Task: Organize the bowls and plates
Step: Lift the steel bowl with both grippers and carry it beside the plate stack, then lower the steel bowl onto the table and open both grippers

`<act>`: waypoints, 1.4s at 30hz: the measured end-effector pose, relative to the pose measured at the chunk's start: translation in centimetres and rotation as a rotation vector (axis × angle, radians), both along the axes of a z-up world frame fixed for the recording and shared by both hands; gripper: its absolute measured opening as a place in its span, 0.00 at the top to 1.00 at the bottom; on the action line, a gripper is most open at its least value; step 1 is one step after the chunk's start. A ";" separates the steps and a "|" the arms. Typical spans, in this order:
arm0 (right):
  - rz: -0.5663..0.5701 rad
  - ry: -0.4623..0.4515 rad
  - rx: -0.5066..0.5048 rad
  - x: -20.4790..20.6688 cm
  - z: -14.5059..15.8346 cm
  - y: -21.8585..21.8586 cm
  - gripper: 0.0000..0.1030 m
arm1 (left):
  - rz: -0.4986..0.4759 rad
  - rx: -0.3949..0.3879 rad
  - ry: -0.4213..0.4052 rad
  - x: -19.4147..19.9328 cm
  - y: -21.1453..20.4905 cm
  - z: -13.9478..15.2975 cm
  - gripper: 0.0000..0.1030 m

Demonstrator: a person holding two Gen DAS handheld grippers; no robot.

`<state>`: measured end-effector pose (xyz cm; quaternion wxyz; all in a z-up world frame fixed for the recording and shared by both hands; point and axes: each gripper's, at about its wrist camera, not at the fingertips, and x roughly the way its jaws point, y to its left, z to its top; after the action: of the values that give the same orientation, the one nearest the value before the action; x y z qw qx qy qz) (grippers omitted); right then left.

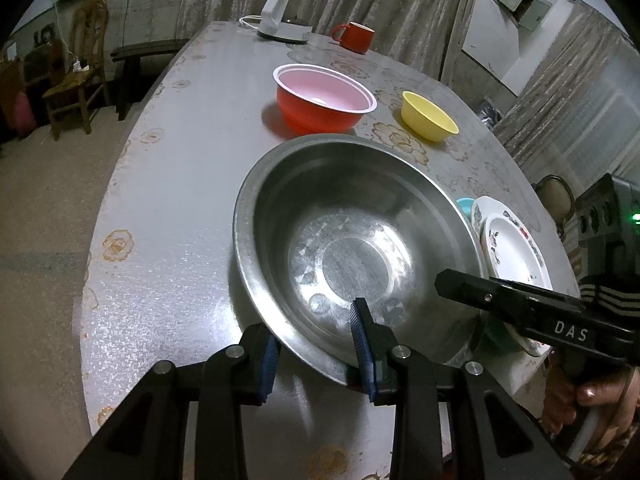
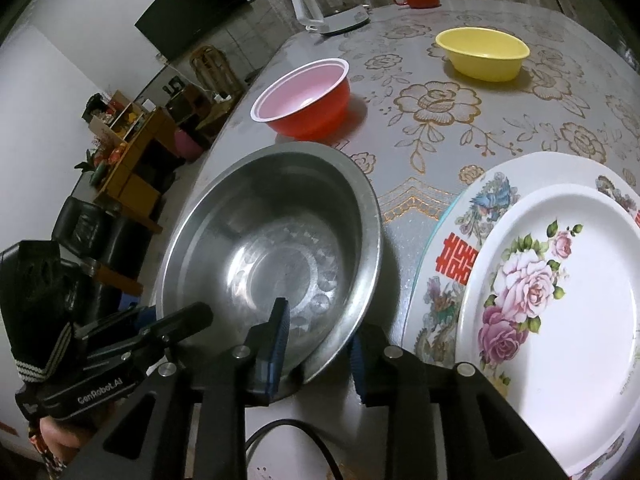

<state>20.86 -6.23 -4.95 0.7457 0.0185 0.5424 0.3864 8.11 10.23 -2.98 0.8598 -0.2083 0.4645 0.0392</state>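
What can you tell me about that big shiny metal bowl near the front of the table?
The metal bowl looks like stainless steel: wide, round and deep, with a flat flared rim and a faintly patterned bottom. It is empty and sits upright on the flowered table, close beside a stack of plates, with a red bowl behind it. Both grippers straddle its near rim, one finger inside and one outside: the left gripper and the right gripper. Their jaws look open, not yet clamped.

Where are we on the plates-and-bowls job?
Done: two white floral plates stacked. In hand: both grippers, left and right, straddle the large steel bowl's rim, open. Left: red plastic bowl and small yellow bowl sit apart.
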 end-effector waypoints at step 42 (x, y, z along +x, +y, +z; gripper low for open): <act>-0.137 -0.059 0.061 4.0 3.3 -7.8 0.73 | 0.042 -0.018 -0.057 1.3 -0.4 4.2 0.21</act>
<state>24.82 -13.98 -1.64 0.7853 0.0670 0.5054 0.3512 9.44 9.82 1.18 0.8698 -0.2267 0.4358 0.0473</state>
